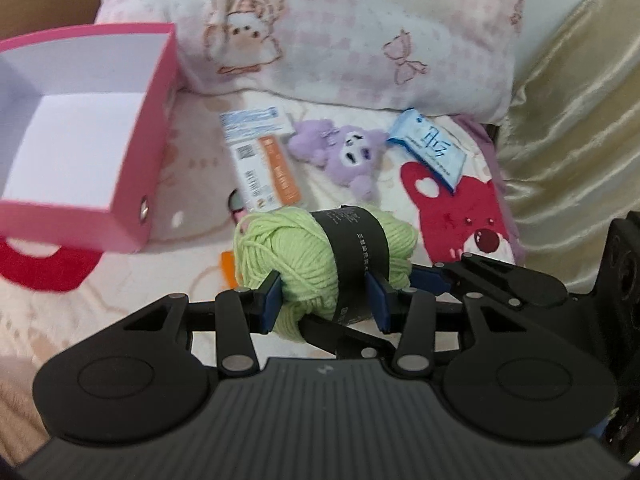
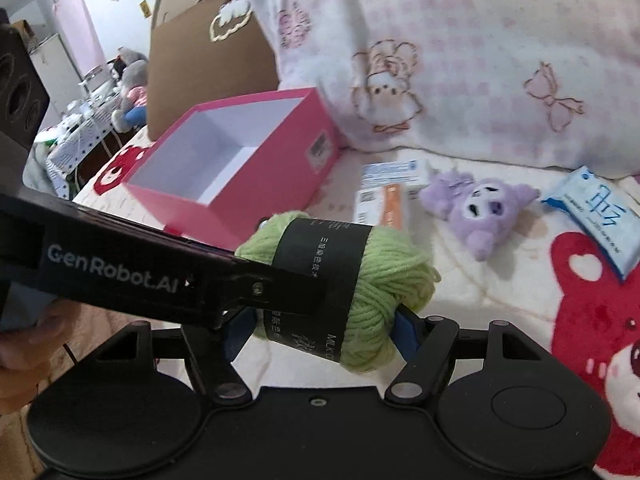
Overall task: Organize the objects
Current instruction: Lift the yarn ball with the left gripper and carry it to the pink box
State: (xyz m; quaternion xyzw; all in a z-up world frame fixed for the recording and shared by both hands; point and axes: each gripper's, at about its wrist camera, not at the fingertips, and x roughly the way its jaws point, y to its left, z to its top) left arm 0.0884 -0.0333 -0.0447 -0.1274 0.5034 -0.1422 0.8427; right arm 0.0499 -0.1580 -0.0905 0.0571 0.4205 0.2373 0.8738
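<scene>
A ball of light green yarn [image 1: 304, 256] with a black paper band is held above the bed by both grippers at once. My left gripper [image 1: 326, 302] is shut on it, blue pads pressing its sides. My right gripper [image 2: 320, 334] is also shut on the yarn [image 2: 384, 280], and the left gripper's arm [image 2: 140, 276] crosses in from the left. An open pink box [image 1: 156, 120] with a white inside stands to the left, also in the right wrist view [image 2: 272, 160]; it holds nothing that I can see.
On the bedspread lie a purple plush toy [image 1: 344, 152], a blue tissue packet [image 1: 428, 148], a white and orange carton [image 1: 268, 168] and a blue and white box [image 1: 256, 120]. A large pink patterned pillow [image 1: 360, 32] lies behind them. A cardboard box [image 2: 208, 52] stands behind the pink box.
</scene>
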